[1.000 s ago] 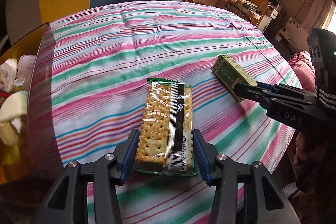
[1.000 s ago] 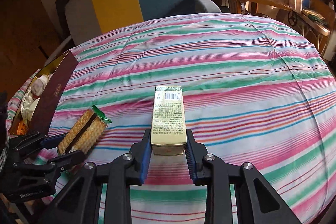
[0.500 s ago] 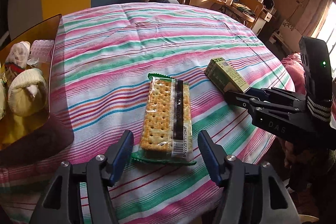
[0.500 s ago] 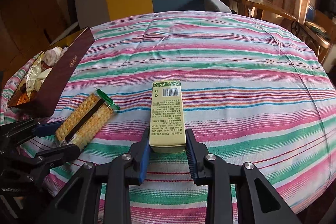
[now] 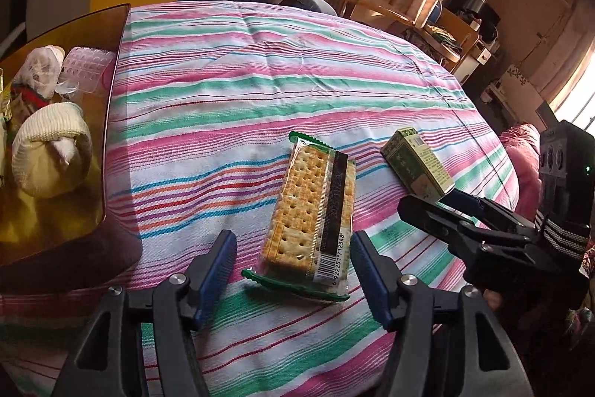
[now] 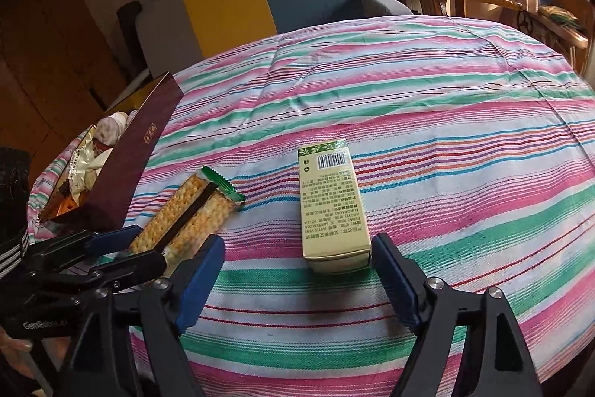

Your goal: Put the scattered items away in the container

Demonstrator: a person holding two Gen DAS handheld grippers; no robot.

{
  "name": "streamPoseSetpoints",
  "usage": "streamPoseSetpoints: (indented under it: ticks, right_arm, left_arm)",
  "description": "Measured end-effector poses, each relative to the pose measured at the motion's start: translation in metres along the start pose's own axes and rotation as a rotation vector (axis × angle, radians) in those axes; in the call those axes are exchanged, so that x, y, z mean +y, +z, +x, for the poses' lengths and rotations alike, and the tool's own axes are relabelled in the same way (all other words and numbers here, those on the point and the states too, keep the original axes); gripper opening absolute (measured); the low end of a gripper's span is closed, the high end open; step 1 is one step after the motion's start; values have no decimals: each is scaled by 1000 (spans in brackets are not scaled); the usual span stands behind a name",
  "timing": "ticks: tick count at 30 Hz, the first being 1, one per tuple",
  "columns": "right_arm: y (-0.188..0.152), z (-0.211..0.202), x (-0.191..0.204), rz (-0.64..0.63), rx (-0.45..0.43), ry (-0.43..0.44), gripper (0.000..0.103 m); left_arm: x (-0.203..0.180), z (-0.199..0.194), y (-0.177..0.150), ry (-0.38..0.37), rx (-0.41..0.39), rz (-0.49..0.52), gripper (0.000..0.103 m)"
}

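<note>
Both tools stand with their jaws wide apart, gripping nothing. Left tool (image 5: 292, 261) straddles the near end of the cracker packet (image 5: 314, 214), its blue-padded fingers (image 5: 219, 263) clear of the wrapper on either side. Right tool (image 6: 297, 270) frames the near end of the green carton (image 6: 333, 207), one pad just beside the carton's corner, the other well off toward the crackers.

The round counter (image 6: 427, 106) curves away on all sides, with a broad open stretch of striped cloth beyond both items. The container (image 5: 111, 121), a maroon box with a glossy gold-toned inner wall, sits at the left edge of the counter, near the cracker packet; it holds soft cream bundles (image 5: 50, 151) and a clear bubbled plastic piece (image 5: 87, 69).

The cracker packet is clear film with green crimped ends, a black strip and a barcode reading 6 922251 712348. The carton is a pale green rectangular card box printed with a barcode, dense small text and the words "ARTEMISIA" and "OLEA EUROPAEA". A gold stamp on the container's outer wall is too small to read. The cloth is woven, with pink, green, white and blue stripes, slightly wrinkled.
</note>
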State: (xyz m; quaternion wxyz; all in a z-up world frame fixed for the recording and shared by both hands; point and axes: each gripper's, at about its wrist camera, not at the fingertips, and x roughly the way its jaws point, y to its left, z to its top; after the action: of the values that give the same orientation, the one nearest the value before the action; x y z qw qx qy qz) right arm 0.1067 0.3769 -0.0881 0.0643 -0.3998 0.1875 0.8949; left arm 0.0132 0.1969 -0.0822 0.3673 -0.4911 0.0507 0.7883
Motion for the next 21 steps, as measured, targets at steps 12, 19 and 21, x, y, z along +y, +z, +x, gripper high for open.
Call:
streamPoseSetpoints:
  ticks: [12, 19, 21]
  right_arm:
    - [9, -11, -5, 8, -20, -38, 88]
    - [11, 4, 0, -72, 11, -134, 67]
    - [11, 8, 1, -74, 4, -149, 68]
  left_arm:
    - [-5, 0, 5, -21, 8, 15, 74]
    - [-7, 2, 15, -24, 9, 39, 75]
    - [-7, 5, 17, -24, 18, 42, 75]
